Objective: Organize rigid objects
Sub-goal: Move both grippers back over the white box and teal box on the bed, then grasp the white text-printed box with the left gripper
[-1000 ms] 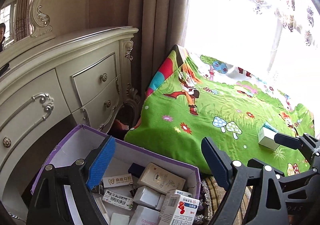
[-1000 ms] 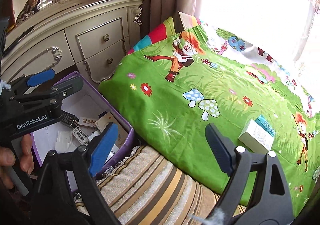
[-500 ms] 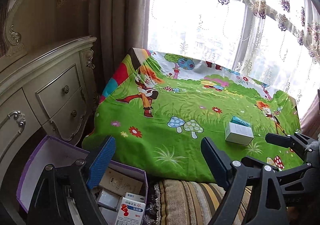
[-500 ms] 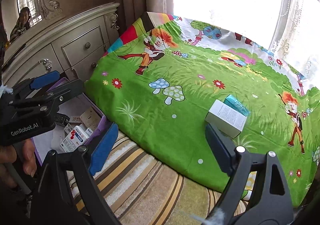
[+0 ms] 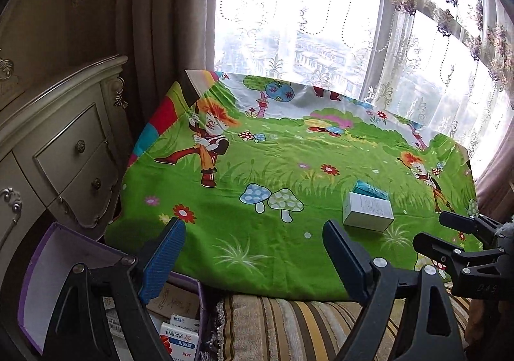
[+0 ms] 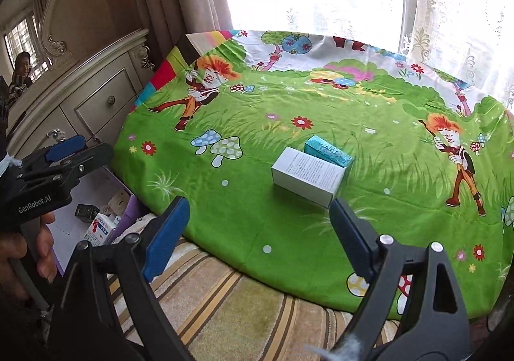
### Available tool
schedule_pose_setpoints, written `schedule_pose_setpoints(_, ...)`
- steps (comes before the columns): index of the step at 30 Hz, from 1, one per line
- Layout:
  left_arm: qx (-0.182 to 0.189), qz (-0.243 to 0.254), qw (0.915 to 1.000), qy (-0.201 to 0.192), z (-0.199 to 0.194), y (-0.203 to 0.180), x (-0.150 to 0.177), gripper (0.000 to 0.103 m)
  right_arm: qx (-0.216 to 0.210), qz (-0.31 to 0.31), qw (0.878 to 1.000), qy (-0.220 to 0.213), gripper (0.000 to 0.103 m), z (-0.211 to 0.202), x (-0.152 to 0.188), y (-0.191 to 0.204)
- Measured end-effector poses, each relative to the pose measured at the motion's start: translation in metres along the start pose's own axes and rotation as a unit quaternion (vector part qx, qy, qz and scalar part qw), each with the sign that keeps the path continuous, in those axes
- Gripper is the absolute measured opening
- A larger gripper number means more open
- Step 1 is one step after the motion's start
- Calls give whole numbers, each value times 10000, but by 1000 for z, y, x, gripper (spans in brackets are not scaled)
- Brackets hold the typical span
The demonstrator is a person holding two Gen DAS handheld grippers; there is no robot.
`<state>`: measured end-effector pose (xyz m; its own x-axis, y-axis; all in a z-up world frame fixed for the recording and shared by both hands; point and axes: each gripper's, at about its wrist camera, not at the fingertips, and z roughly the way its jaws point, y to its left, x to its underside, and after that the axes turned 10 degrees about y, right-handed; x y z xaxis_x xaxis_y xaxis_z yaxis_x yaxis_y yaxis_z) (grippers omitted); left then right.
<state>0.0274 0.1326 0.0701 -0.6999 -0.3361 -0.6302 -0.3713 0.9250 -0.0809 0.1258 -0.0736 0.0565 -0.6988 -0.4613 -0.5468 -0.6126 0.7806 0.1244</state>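
Both cameras have swung away from the purple box and toward the green cartoon cloth, so the two small cartons that sat at the right edge of each frame a second ago now lie near the middle.

From the left wrist view, the left gripper (image 5: 253,259) has its blue fingers (image 5: 162,259) spread wide with nothing between them. They hover over the near edge of the green cloth (image 5: 273,168), low in the frame. The white carton (image 5: 367,211) lies flat on the cloth at centre right, and the teal carton (image 5: 369,192) sits just behind it, touching or nearly so. At lower left the purple box (image 5: 57,251) shows part of its white inner wall, with several medicine packs (image 5: 181,337) inside. A cream dresser (image 5: 64,142) fills the left side, and the right gripper's black frame pokes in at the right edge.

From the right wrist view, the right gripper (image 6: 258,234) is likewise wide open and empty, with the white carton (image 6: 308,176) just above its right finger in the frame and the teal carton (image 6: 327,150) behind it. A striped cushion (image 6: 231,306) lies under the cloth's near edge. At far left a hand (image 6: 22,251) holds the left gripper (image 6: 61,158) over the purple box (image 6: 128,210).
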Motion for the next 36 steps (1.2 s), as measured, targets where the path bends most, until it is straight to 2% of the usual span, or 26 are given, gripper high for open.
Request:
schedule_pose_setpoints(9, 359, 255, 9987, 258, 23, -32, -10, 89, 441, 634, 9966, 302, 91, 10, 6, -60)
schedule_pose_setpoints(13, 770, 405, 9951, 470, 39, -57, -18, 89, 642, 991, 9922, 391, 91, 13, 8, -85)
schedule_pose_setpoints(15, 878, 483, 9929, 641, 49, -73, -20, 91, 792, 1183, 9888, 442, 91, 15, 10, -97)
schedule_pose_setpoints(18, 989, 696, 9888, 875, 65, -98, -21, 103, 955, 1443, 9831, 599, 91, 22, 14, -113)
schedule_pose_setpoints(30, 891, 1289, 9773, 1427, 126, -164, -38, 103, 1220, 1772, 9734, 787, 90, 35, 22, -131)
schedule_pose_setpoints(36, 605, 1413, 9758, 1554, 152, -180, -41, 103, 1181, 1857, 9722, 804, 90, 38, 24, -135)
